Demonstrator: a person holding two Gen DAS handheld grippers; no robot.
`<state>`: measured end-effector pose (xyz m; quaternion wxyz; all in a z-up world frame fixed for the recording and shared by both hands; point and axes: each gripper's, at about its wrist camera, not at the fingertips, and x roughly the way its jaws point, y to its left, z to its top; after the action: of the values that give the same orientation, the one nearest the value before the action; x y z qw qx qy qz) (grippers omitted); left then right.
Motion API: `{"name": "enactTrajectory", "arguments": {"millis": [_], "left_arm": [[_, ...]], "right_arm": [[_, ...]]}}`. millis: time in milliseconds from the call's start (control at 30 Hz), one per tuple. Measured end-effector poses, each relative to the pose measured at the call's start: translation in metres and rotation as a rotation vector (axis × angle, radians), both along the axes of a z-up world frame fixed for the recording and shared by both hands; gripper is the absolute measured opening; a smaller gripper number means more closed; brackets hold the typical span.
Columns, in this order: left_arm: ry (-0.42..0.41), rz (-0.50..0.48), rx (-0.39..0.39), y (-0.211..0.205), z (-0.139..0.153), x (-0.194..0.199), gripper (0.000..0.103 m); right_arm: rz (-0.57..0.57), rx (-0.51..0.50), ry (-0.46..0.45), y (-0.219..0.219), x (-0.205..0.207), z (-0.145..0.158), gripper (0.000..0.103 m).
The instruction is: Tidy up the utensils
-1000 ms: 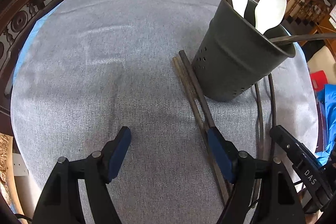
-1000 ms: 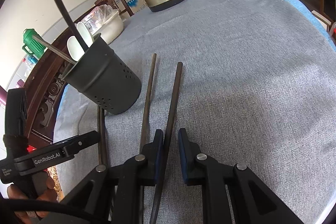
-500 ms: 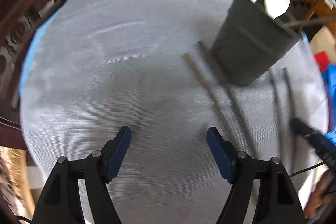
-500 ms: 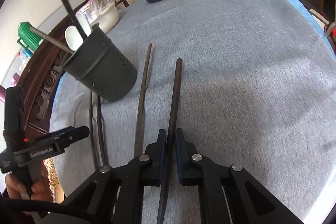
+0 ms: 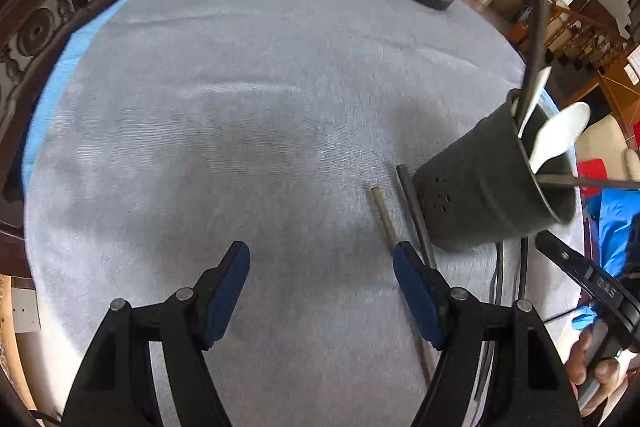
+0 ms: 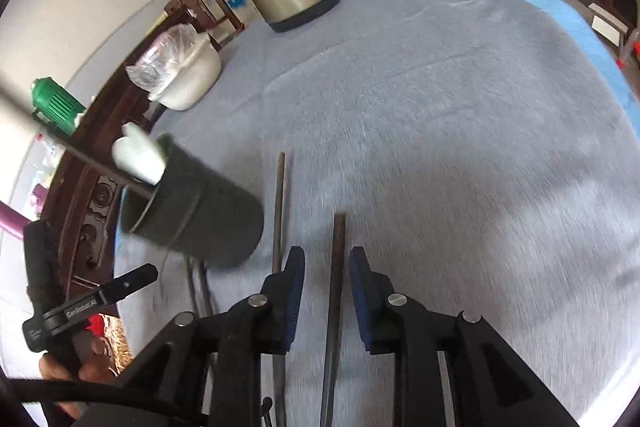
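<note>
Beside the holder (image 6: pixel 200 223), the right gripper (image 6: pixel 326 291) was opening around a chopstick (image 6: pixel 335 291); the left gripper (image 5: pixel 320 279), marked "GenRobot.AI", gaped wide, empty.

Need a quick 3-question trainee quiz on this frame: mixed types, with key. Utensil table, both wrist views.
1. True or false: the dark utensil holder already contains white spoons.
2. What lies between the right gripper fingers? A) a white spoon B) a dark chopstick C) nothing
3. Fill in: the left gripper is ____ and holds nothing.

Key: 1 true. 2 B; the jaws are opening, pads clear of the stick. 3 open.
</note>
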<state>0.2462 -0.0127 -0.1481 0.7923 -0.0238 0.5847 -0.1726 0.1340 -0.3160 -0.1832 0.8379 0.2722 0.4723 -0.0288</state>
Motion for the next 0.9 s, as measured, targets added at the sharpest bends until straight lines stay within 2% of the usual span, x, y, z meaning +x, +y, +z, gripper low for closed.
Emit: {"name": "enactTrajectory", "arguments": {"millis": [67,133,233,300,433,567,800,900], "left_arm": [[0.009,-0.003,0.014,-0.007,-0.003,0.005,0.07],[0.019,-0.013,0.017,-0.014,-0.004,0.012,0.057],[0.025,-0.024,0.03,-0.02,-0.011,0.016,0.05],[0.009,-0.04,0.067,-0.027,-0.011,0.019,0.044],[0.007,-0.043,0.058,-0.032,-0.011,0.025,0.035],[0.047,-0.028,-0.011,-0.022,-0.015,0.018,0.034],[0.024,-0.026,-0.049,-0.016,-0.008,-0.003,0.034],[0.031,-0.022,-0.059,-0.022,-0.013,0.001,0.034]], "right_arm": [[0.002,-0.004,0.028,0.001,0.013,-0.006,0.026],[0.021,-0.012,0.052,0.005,0.022,-0.013,0.026],[0.029,-0.067,0.051,0.01,0.029,-0.014,0.025],[0.035,-0.1,0.064,0.012,0.032,-0.015,0.011],[0.04,-0.113,0.057,0.011,0.03,-0.014,0.009],[0.028,-0.096,0.013,0.007,0.017,-0.006,0.008],[0.027,-0.064,-0.057,0.001,-0.007,0.012,0.008],[0.026,-0.048,-0.07,0.003,-0.016,0.013,0.008]]}}
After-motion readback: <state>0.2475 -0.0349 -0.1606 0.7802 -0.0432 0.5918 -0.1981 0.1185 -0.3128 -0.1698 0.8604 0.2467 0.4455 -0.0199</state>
